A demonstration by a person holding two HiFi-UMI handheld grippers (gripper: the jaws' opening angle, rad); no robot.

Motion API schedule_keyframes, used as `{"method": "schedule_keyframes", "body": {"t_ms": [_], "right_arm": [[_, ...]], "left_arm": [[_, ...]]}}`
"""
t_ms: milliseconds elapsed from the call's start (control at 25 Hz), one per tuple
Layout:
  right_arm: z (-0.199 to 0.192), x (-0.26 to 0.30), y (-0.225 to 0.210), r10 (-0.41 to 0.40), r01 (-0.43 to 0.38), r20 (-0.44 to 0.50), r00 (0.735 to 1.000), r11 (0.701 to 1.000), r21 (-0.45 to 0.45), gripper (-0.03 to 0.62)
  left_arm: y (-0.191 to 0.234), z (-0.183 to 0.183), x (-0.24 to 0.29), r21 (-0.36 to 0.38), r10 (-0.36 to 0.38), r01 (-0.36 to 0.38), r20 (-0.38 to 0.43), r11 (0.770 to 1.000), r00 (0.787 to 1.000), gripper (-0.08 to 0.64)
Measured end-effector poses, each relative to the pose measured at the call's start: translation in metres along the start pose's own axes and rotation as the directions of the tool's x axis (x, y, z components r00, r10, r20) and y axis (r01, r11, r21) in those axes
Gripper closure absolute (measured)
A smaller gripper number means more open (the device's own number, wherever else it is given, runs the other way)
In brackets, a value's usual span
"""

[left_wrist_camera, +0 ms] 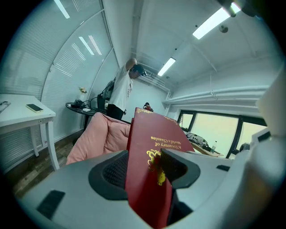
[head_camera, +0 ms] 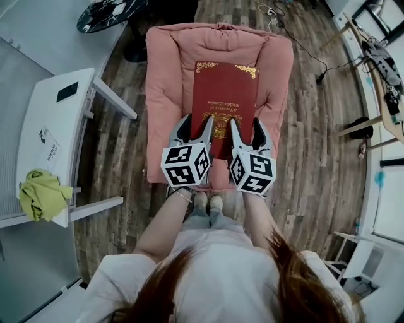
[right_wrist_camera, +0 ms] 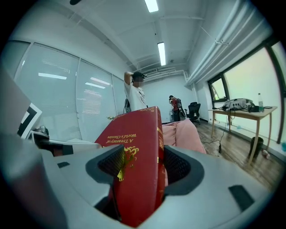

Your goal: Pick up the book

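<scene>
A red hardcover book [head_camera: 224, 88] with gold lettering is held up over a pink cushioned armchair [head_camera: 165, 76]. My left gripper [head_camera: 196, 128] is shut on the book's near left part, and my right gripper [head_camera: 246, 131] is shut on its near right part. In the left gripper view, the book [left_wrist_camera: 149, 147] stands edge-up between the dark pads of the left gripper [left_wrist_camera: 144, 171]. The right gripper view shows the same for the right gripper [right_wrist_camera: 140, 167]: its pads press both covers of the book [right_wrist_camera: 136, 143]. The book's near edge is hidden behind the marker cubes.
A white desk [head_camera: 55, 129] at the left carries a black phone [head_camera: 67, 91] and a yellow-green cloth [head_camera: 40, 193]. A round dark table [head_camera: 108, 12] stands behind the armchair. A cable [head_camera: 302, 44] crosses the wooden floor towards a bench [head_camera: 377, 66] at the right. A person [right_wrist_camera: 137, 95] stands farther back.
</scene>
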State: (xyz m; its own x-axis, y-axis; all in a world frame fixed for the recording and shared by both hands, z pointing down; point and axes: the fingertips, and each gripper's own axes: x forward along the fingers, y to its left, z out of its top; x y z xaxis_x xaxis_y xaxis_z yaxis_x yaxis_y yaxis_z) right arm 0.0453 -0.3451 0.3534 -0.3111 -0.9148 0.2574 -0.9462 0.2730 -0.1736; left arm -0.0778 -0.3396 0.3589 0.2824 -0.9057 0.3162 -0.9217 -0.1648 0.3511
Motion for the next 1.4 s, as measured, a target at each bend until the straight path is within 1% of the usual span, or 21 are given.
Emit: {"method": "schedule_keyframes", "body": {"t_ms": [120, 280, 440, 720, 1080, 1400], "right_arm": [[0.017, -0.007, 0.008, 0.008, -0.008, 0.033, 0.999, 1.0, -0.006, 0.314], [0.042, -0.019, 0.01, 0.006, -0.006, 0.081, 0.997, 1.0, 0.003, 0.314], [0.063, -0.025, 0.013, 0.01, -0.008, 0.124, 0.992, 1.0, -0.013, 0.314], [0.083, -0.032, 0.015, 0.021, -0.015, 0.162, 0.987, 0.999, -0.035, 0.314], [0.083, -0.043, 0.007, 0.039, -0.032, 0.178, 0.983, 0.999, -0.044, 0.314], [0.066, -0.055, 0.001, 0.071, -0.064, 0.169, 0.983, 0.997, -0.046, 0.314]], "left_arm": [[-0.004, 0.016, -0.01, 0.007, -0.01, 0.01, 0.03, 1.0, 1.0, 0.344], [-0.017, 0.04, -0.02, 0.038, -0.029, 0.026, 0.062, 0.999, 0.998, 0.344], [-0.026, 0.059, -0.027, 0.06, -0.035, 0.028, 0.104, 0.998, 0.994, 0.344], [-0.036, 0.075, -0.034, 0.065, -0.045, 0.036, 0.145, 0.997, 0.988, 0.344], [-0.048, 0.071, -0.04, 0.071, -0.028, 0.016, 0.169, 0.997, 0.985, 0.344], [-0.053, 0.049, -0.05, 0.059, -0.001, -0.009, 0.175, 0.998, 0.985, 0.344]]}}
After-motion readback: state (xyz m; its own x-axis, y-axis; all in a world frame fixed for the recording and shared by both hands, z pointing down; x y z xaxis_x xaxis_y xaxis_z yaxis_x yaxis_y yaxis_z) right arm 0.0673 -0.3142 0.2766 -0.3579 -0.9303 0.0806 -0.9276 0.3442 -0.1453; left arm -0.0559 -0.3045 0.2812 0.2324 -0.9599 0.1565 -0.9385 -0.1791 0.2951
